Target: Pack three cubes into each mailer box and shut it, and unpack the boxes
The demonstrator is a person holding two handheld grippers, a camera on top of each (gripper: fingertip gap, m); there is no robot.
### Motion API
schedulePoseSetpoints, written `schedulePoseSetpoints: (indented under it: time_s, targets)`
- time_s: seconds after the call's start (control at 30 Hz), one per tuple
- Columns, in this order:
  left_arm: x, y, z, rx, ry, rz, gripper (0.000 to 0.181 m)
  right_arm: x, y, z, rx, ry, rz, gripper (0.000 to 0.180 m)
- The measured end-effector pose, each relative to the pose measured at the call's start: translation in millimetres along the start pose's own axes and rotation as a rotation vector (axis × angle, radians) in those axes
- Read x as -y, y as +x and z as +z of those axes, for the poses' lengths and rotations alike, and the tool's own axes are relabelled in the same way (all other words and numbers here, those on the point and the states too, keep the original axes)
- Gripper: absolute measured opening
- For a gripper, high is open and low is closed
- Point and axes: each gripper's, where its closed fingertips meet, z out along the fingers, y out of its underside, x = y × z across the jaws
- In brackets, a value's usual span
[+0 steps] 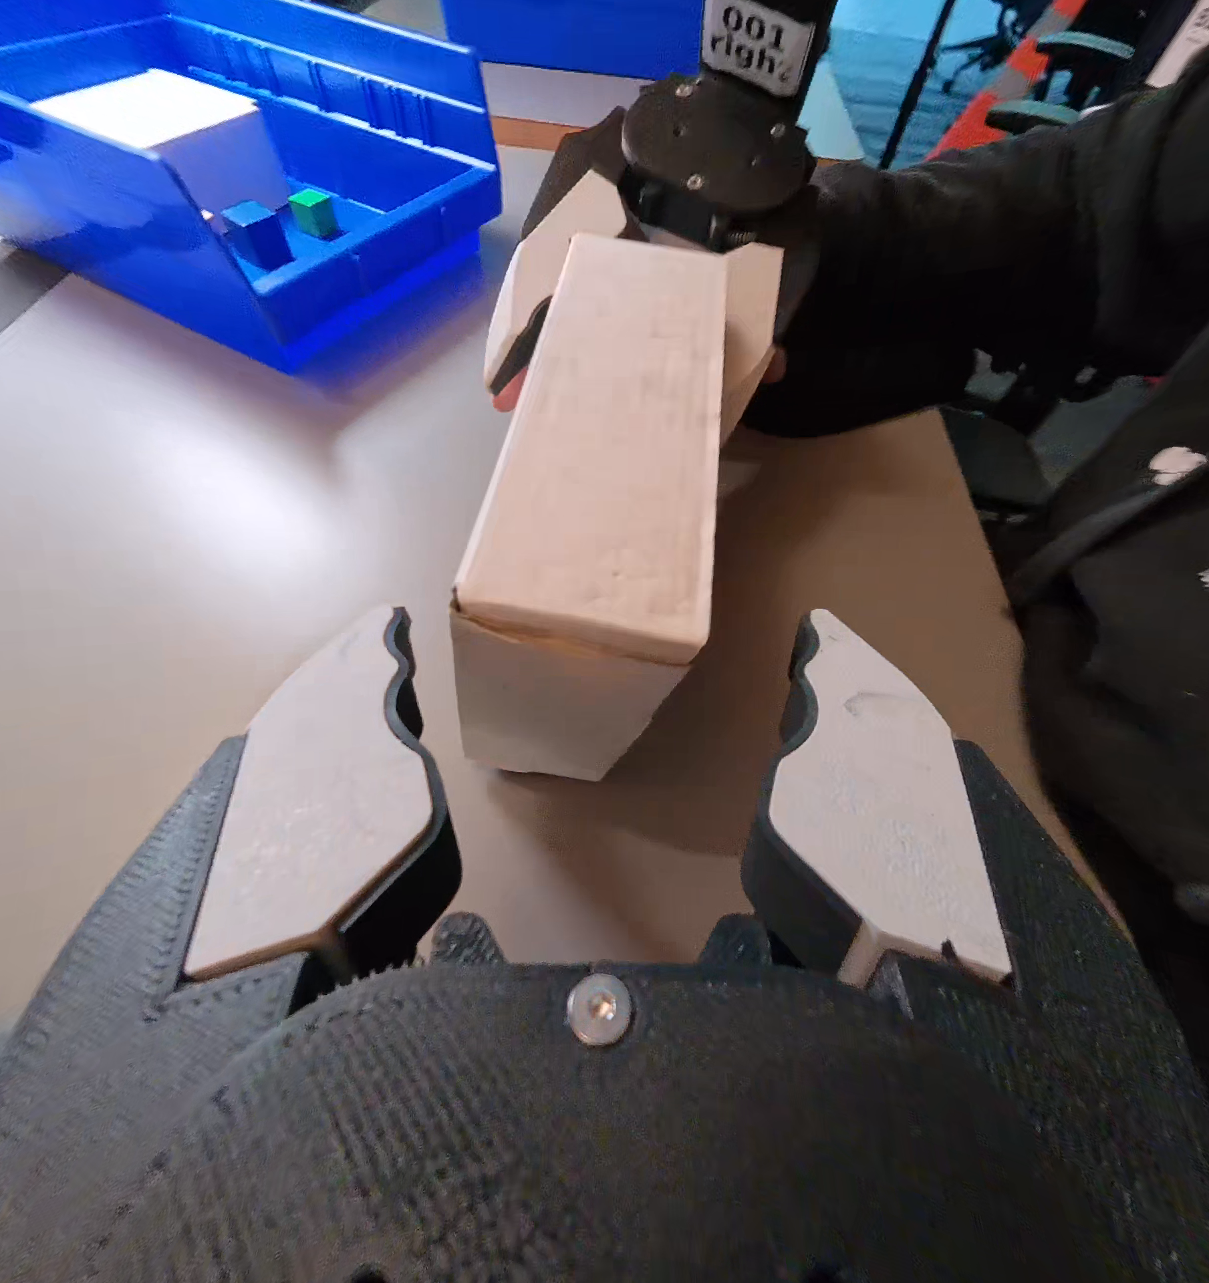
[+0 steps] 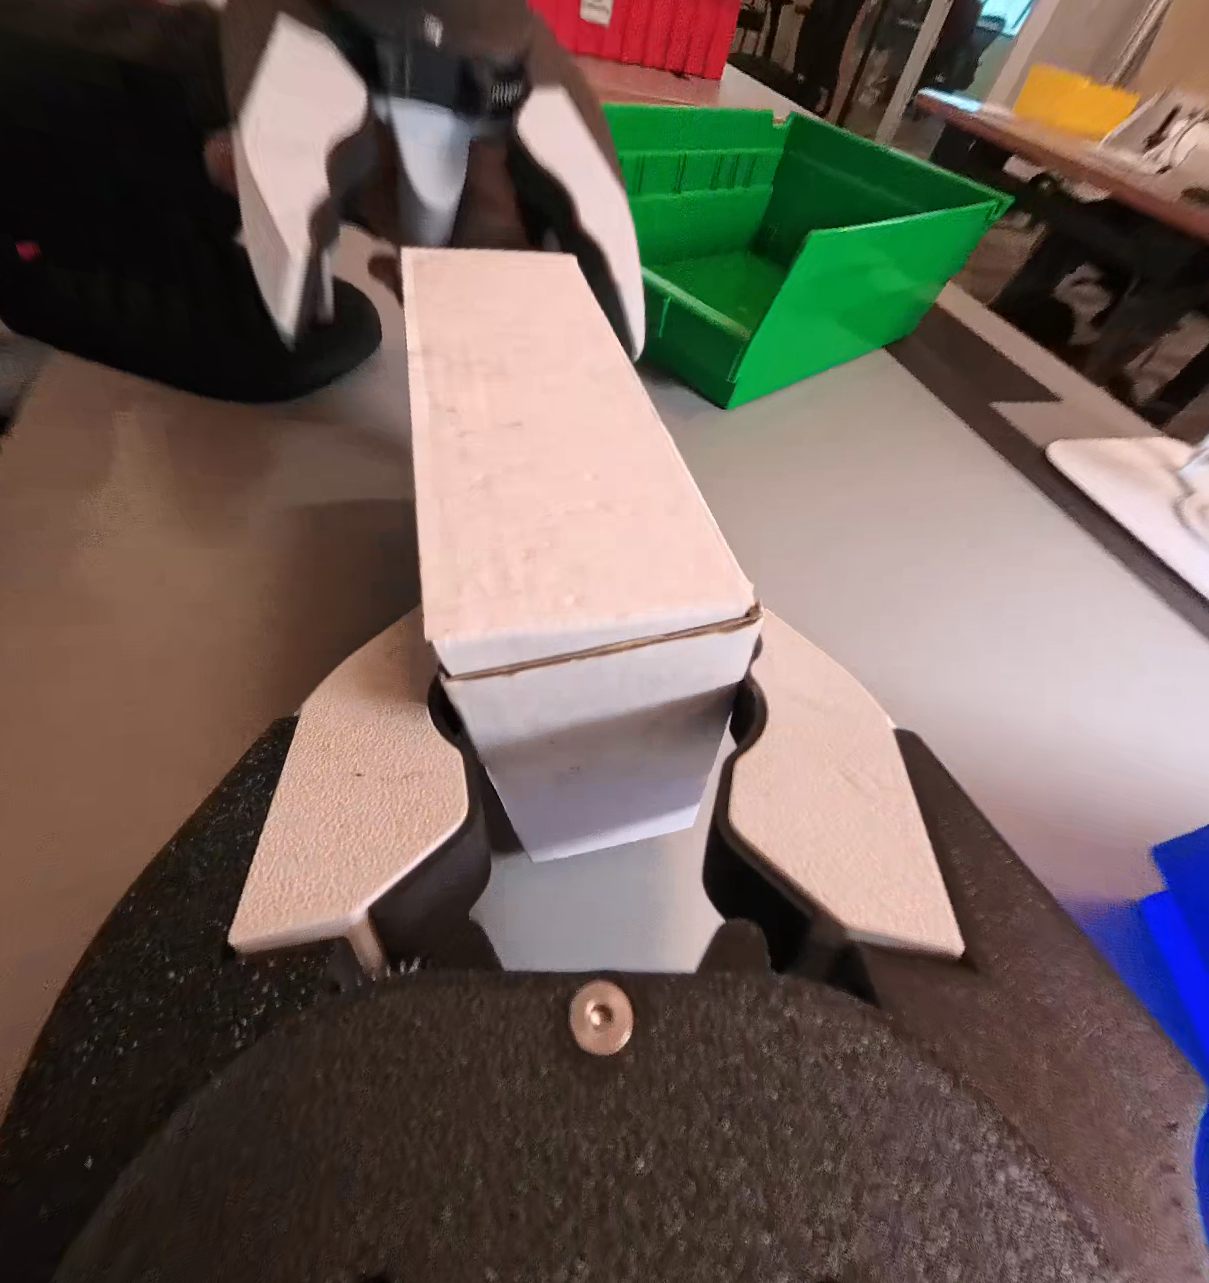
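Grey and matte, the tabletop [image 1: 171, 555] filled the lower and middle parts of both views, with office chairs and desks blurred at the upper edges. Nearest in the left wrist view, the left gripper [image 1: 598, 649] sat at the bottom of the frame with its jaws spread wide and nothing between them, its tips just short of the near end of the white mailer box [image 1: 601, 472]. That box lay closed, lid flap tucked down, running from centre frame toward the upper middle. At its far end the right gripper [image 1: 629, 326] clamped it from both sides, held by a person's black-sleeved arm [image 1: 1004, 264] entering from the right. In the right wrist view the same box [image 2: 539, 451] stretched away up the centre, its near end pinched between the right gripper's fingers [image 2: 351, 798] low in the frame. Farther off, upper left in the left wrist view, a blue bin [image 1: 254, 208] held a blue cube [image 1: 251, 229] and a green cube [image 1: 313, 212]. A green bin [image 2: 796, 243] stood upper right in the right wrist view.
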Motion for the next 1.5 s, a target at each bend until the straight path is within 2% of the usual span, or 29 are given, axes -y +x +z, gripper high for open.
schedulePoseSetpoints:
  time_s: [0.1,0.17,0.27,0.37,0.47,0.53,0.83,1.0,1.2,1.23,1.3,1.4,1.5]
  targets:
    - [-13,-4,16,0.039,-0.003,-0.02,0.089,-2,-3,2,0.062,0.002,0.099,0.077]
    - [-21,-5,23,0.06,-0.039,0.0,0.074,-6,-9,5,0.096,-0.014,0.142,0.077]
    - [-22,-10,24,0.086,-0.056,-0.037,0.073,-4,1,3,0.027,-0.026,0.131,0.078]
    - [-22,-12,24,0.115,-0.068,-0.049,0.073,18,14,-9,-0.076,-0.004,0.08,0.083]
    - [-23,-13,23,0.135,-0.075,-0.07,0.073,34,20,-17,-0.214,-0.078,-0.109,0.082]
    - [-23,-13,23,0.136,-0.076,-0.079,0.073,46,16,-17,-0.277,-0.117,-0.232,0.074]
    - [-24,-11,22,0.156,-0.095,-0.093,0.073,67,9,-7,-0.428,-0.314,-0.57,0.059]
    - [-24,-9,22,0.165,-0.115,-0.09,0.072,72,3,2,-0.491,-0.449,-0.838,0.046]
    - [-26,-6,21,0.186,-0.135,-0.035,0.072,62,-6,18,-0.413,-0.55,-0.975,0.012]
    - [-26,-5,20,0.186,-0.131,-0.03,0.072,59,-8,19,-0.39,-0.565,-0.979,0.002]
    - [-25,-4,19,0.19,-0.12,-0.01,0.072,59,-10,19,-0.365,-0.569,-0.96,0.003]
    - [-25,-2,20,0.201,-0.111,0.083,0.071,69,-10,15,-0.277,-0.537,-0.794,0.001]
    - [-19,-4,20,0.254,-0.085,0.249,0.072,79,-14,7,-0.113,-0.551,-0.593,0.002]
